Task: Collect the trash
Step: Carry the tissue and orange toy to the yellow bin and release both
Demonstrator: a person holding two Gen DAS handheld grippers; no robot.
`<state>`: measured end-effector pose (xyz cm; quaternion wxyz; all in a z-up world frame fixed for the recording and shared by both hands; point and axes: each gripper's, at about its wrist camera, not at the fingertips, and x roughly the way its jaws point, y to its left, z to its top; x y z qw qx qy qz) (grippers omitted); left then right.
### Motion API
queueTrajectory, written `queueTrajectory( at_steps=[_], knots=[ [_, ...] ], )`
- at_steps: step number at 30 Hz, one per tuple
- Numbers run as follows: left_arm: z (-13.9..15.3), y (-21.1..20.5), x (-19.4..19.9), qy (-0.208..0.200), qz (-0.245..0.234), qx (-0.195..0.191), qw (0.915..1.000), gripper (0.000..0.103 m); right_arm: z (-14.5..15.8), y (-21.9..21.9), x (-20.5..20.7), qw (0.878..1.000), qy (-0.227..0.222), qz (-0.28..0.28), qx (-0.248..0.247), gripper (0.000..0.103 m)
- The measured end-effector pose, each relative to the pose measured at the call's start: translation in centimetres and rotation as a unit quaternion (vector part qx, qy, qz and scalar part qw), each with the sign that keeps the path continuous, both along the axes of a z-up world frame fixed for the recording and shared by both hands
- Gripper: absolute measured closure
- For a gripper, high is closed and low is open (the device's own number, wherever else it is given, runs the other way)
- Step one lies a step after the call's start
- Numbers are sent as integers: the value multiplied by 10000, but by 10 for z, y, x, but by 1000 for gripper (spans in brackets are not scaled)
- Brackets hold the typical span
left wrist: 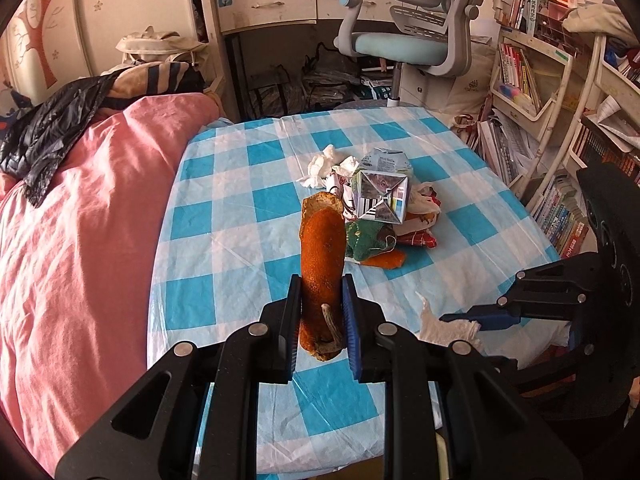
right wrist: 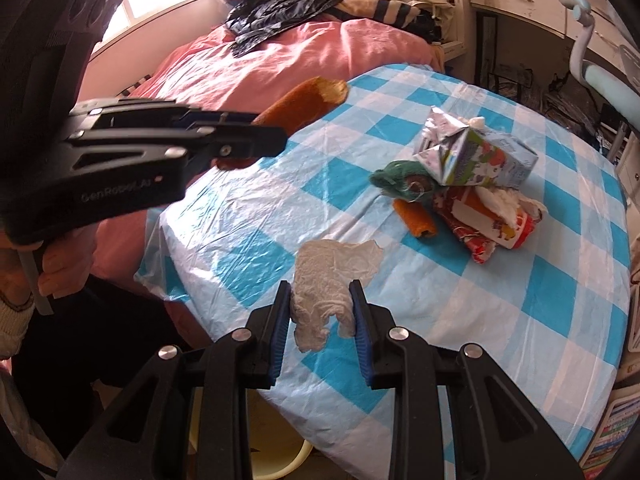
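Orange peel (left wrist: 323,256) clamped in left tongs (left wrist: 321,312), above worktop (left wrist: 224,216) near edge. Right tongs (right wrist: 321,312) pinch crumpled tissue (right wrist: 332,276). Both light, soft; grip mid-body. Remaining trash pile (left wrist: 380,208) at 12 o'clock: stiff, crushable milk carton (right wrist: 476,156). Yellowish bin rim (right wrist: 280,468) glimpsed under worktop edge; contents hidden.

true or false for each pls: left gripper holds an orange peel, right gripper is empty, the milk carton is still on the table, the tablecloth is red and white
1. The left gripper holds an orange peel. True.
2. The right gripper is empty. False: it is shut on a white tissue.
3. The milk carton lies on the table. True.
4. The tablecloth is red and white. False: it is checked blue and white.
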<state>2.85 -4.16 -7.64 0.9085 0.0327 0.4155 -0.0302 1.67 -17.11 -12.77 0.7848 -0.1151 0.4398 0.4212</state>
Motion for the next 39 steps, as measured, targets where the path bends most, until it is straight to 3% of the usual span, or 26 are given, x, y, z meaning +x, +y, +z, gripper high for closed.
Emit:
queueTrajectory(
  at_steps=[9, 20, 21, 24, 27, 28, 31, 35, 39],
  knots=[
    [-2, 21, -35, -36, 439, -68, 9990, 84, 0, 11, -37, 9981, 256, 547, 122, 73],
    [-37, 22, -123, 514, 559, -202, 9969, 84, -23, 35, -124, 9914, 569, 1154, -218, 73],
    [-40, 21, -130, 551, 562, -210, 9967, 84, -25, 35, -128, 9911, 601, 1162, -237, 72],
    [-51, 17, -150, 723, 572, -263, 9954, 84, -31, 34, -138, 9918, 596, 1072, -371, 51],
    [-65, 10, -168, 1013, 505, -334, 9930, 84, -29, 24, -135, 9955, 429, 720, -436, 42],
    [-70, 8, -174, 1136, 477, -362, 9917, 81, -28, 21, -132, 9967, 360, 576, -454, 35],
    [-82, 1, -187, 1388, 422, -265, 9891, 50, -24, 9, -120, 9985, 104, -16, -528, 25],
    [-75, -1, -194, 1243, 466, -140, 9910, 39, -17, -4, -107, 9957, -229, -680, -593, 12],
    [-50, 0, -190, 682, 641, -55, 9956, 23, -15, -7, -102, 9905, -442, -1086, -723, 8]
  ],
)
